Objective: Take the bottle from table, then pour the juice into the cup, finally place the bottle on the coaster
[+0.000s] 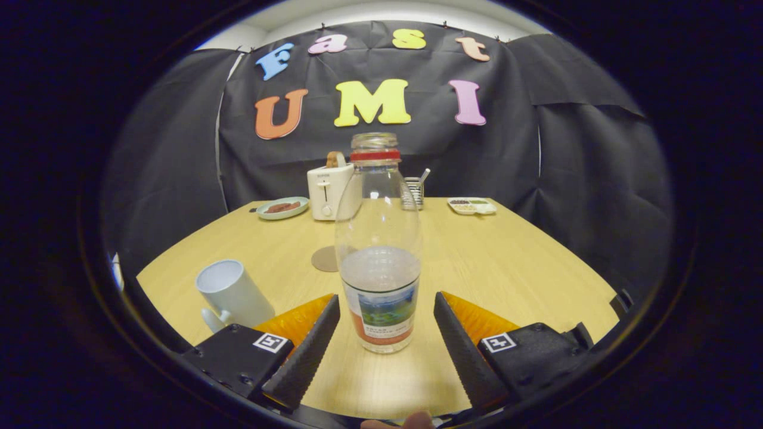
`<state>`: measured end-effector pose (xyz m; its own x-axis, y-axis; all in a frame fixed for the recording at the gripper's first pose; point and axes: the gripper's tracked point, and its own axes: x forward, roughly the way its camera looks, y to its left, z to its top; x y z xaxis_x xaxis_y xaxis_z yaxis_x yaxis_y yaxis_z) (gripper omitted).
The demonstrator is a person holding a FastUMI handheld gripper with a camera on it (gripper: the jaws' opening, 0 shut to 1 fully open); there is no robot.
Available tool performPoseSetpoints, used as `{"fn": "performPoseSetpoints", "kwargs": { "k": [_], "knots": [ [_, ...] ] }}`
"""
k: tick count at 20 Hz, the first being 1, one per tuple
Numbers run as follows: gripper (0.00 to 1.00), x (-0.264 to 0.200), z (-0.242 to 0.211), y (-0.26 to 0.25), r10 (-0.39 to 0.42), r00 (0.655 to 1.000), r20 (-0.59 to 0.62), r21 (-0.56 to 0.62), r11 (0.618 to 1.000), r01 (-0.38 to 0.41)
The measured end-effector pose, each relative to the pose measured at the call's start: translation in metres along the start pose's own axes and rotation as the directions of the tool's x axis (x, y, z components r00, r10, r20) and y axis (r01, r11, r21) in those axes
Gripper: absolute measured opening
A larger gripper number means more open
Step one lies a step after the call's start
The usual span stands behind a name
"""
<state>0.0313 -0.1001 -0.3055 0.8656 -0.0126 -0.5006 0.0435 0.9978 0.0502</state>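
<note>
The tongs (386,310) stand apart, one finger on each side of the bottle (378,250), with a clear gap between each finger and the bottle's labelled lower part; nothing is clamped yet. The bottle stands upright on the counter (512,262), right between the fingers and slightly nearer the left one, its cap off, a red ring below the open neck and juice filling roughly its lower third. The step in hand looks to be taking the bottle. To do it well, I would slide a touch further forward so the pads meet the body squarely across the label band, centre the bottle between them, then close evenly so it is not nudged sideways or tipped, since an open neck would spill. A low, firm grip should also steady the later pour. The cup (233,293), white with its handle toward the tongs, lies tilted just ahead of the left finger; the round coaster (325,259) sits beyond the fingers, partly hidden behind the bottle. The bottle's label shows a landscape picture and a reddish band with small print too fine to read.
</note>
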Motion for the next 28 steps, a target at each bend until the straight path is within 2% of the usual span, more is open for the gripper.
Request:
{"fn": "performPoseSetpoints", "kwargs": {
  "k": [8,10,14,18,24,28],
  "knots": [
    [1.00,0.032,-0.010,0.005,0.009,0.998,-0.069,0.030,1.000,-0.007],
    [0.97,0.035,-0.011,0.005,0.006,0.997,-0.079,0.030,1.000,-0.003],
    [0.85,0.040,-0.011,0.005,-0.005,0.997,-0.080,0.032,0.999,0.008],
    [0.81,0.036,-0.005,0.009,-0.011,0.998,-0.068,0.006,1.000,0.012],
    [0.76,0.033,0.019,0.025,-0.027,0.999,-0.024,-0.164,0.986,0.023],
    [0.74,0.039,0.030,0.035,-0.056,0.998,0.010,-0.328,0.943,0.056]
  ]
}}
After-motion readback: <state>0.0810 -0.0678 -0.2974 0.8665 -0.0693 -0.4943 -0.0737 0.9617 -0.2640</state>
